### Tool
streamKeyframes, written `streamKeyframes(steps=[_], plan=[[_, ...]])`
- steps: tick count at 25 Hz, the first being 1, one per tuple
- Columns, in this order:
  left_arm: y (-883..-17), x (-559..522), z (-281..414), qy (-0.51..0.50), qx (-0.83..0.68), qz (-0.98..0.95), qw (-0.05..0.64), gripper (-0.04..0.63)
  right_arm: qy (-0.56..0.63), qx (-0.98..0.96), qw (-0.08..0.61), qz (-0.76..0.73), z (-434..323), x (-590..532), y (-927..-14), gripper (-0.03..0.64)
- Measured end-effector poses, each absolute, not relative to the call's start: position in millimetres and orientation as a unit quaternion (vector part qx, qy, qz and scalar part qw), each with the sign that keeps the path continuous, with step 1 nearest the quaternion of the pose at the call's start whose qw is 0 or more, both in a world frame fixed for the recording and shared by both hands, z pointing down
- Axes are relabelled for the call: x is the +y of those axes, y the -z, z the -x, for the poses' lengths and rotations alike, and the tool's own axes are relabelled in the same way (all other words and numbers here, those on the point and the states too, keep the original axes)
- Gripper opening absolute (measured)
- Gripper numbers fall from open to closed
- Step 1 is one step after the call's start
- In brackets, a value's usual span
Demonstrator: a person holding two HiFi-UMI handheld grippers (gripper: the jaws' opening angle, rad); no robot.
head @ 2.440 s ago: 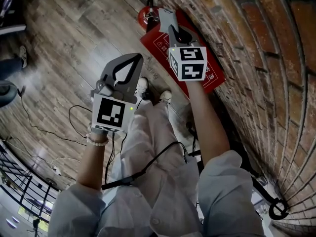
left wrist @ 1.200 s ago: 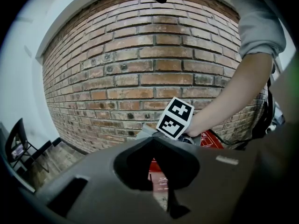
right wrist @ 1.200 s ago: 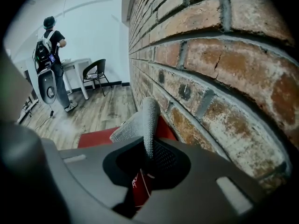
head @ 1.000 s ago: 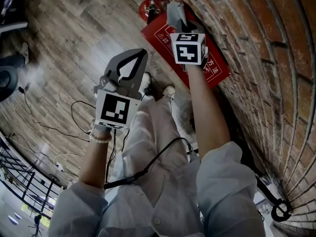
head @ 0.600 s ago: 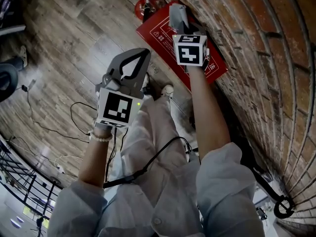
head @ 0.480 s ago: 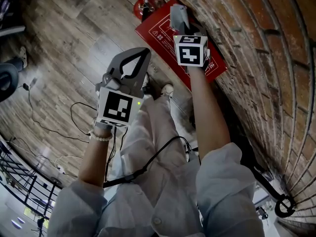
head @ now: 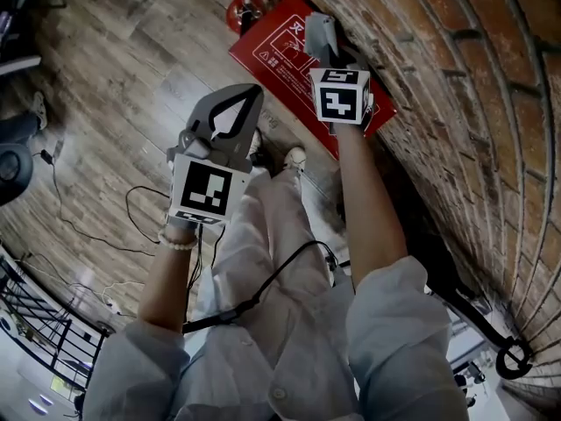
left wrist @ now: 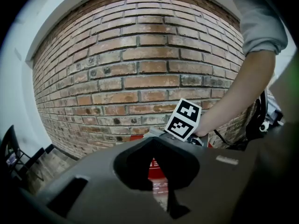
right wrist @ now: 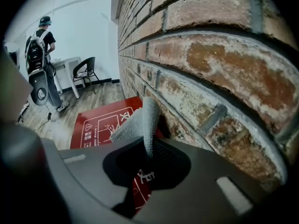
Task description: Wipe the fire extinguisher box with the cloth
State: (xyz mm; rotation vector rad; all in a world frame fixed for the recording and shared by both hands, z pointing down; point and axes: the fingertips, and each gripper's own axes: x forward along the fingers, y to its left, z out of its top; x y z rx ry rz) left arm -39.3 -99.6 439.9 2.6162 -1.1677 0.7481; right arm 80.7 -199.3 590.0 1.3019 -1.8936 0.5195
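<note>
Tightly, right gripper (right wrist: pixel 148 152) pinches cloth (right wrist: pixel 140 122) over box (right wrist: pixel 98 122).

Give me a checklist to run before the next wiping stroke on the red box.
1. Grip on cloth by right gripper: ok, clamped.
2. Contact of cloth with fire extinguisher box: cannot tell.
3. State of left gripper: ok, shut, empty, held away from the box.
4. Room between cloth and brick wall: not ok, very close.
5. Distance of person in the background from the box: ok.
</note>
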Motion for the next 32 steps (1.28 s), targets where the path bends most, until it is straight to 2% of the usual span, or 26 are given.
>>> streamKeyframes(steps=[32], plan=[[-442,-79,-20,-0.261,-0.352,-0.896,0.075,-0.002,-0.229,-0.688,0.381,-0.574,-189,-123,-594,0.019]])
